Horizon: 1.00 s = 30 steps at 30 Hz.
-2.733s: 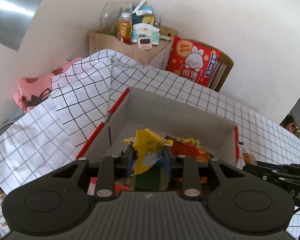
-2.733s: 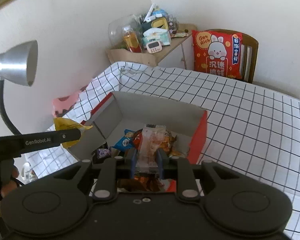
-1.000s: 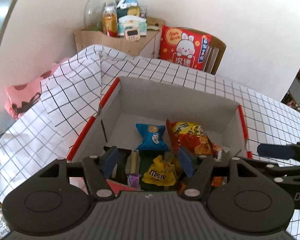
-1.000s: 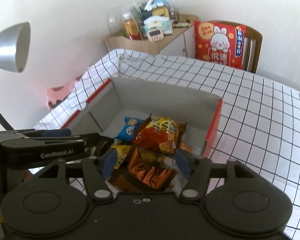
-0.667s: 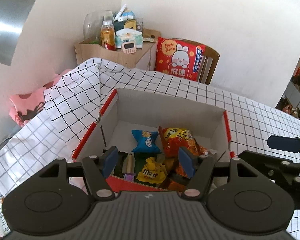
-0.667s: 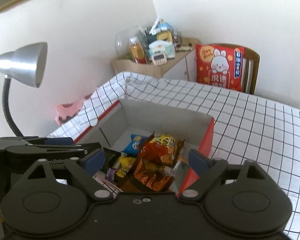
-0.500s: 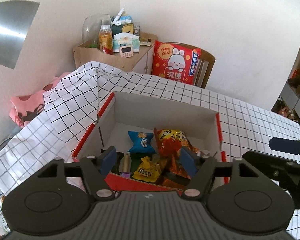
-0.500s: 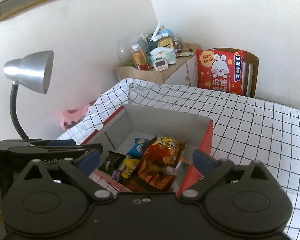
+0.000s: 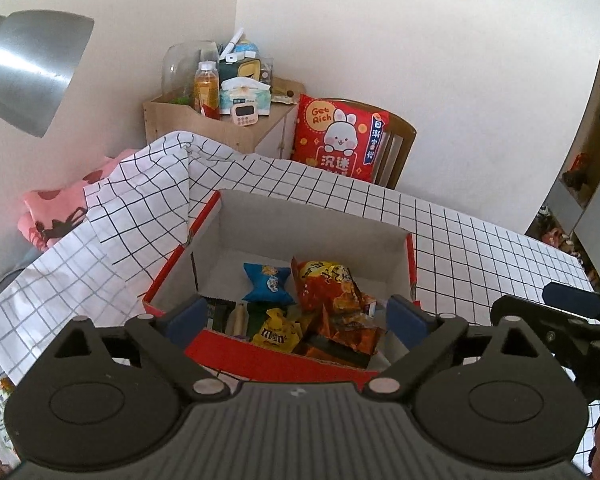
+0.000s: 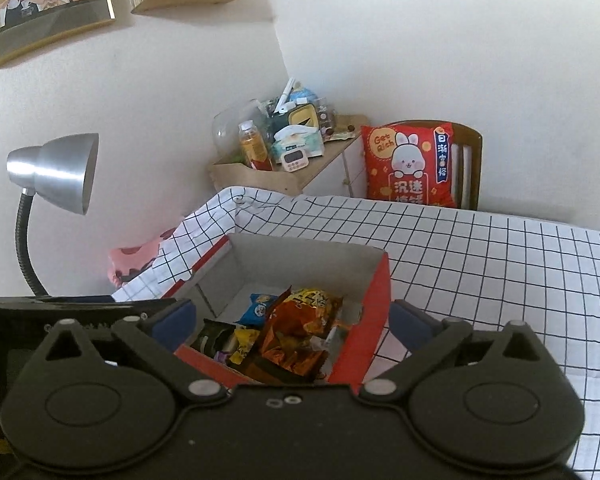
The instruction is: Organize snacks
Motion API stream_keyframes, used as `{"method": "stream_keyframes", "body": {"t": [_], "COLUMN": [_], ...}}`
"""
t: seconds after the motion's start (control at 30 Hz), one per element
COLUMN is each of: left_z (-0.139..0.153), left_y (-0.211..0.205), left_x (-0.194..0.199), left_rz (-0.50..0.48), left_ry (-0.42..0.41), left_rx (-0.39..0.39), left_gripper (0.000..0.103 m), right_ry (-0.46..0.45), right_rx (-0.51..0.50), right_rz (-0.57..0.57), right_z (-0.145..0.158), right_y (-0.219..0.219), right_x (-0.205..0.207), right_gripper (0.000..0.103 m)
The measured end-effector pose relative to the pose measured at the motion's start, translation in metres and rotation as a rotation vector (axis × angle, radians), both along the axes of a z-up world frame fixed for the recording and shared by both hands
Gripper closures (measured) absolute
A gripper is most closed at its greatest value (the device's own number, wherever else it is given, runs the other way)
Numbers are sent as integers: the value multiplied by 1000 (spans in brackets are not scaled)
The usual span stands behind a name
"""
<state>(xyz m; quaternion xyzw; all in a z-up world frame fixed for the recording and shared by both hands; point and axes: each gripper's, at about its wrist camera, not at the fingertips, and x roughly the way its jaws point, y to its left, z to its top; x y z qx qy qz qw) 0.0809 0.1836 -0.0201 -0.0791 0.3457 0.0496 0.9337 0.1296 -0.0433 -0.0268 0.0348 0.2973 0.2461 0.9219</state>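
A red cardboard box (image 9: 312,220) with a grey inside sits on the checked tablecloth. It holds a blue packet (image 9: 267,284), an orange bag (image 9: 328,280), a yellow M&M's packet (image 9: 276,334) and other snacks. My left gripper (image 9: 296,316) hovers above the box's near edge, its jaws still opening, with nothing held between them. In the right wrist view the same box (image 10: 380,292) and orange bag (image 10: 300,320) lie below my right gripper (image 10: 293,318), which stands wide open and empty. Each gripper shows at the edge of the other's view.
A silver desk lamp (image 10: 56,172) stands left of the box. Behind the table are a wooden cabinet (image 9: 220,124) with a bottle and tissues, and a chair with a red rabbit cushion (image 9: 338,136). Checked tablecloth (image 10: 500,260) stretches right of the box.
Both grippers let go of the packets they held; these now lie in the box. Their jaws spread wide and both hands drew back and up from the box.
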Motion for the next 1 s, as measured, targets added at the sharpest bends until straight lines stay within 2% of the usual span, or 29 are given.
{"method": "stream_keyframes", "body": {"t": [0.43, 1.0], "left_z": [1, 2], "left_y": [0, -3], "left_x": [-7, -10], "left_rz": [15, 11], "left_ry": [10, 8], "left_rx": [13, 9], "left_gripper": [6, 6], "right_ry": [-90, -14], "right_rx": [-91, -28], "right_rz": [-20, -63], "right_z": [1, -1], "right_y": [12, 2], "right_x": [-21, -15], "right_gripper": [0, 0]}}
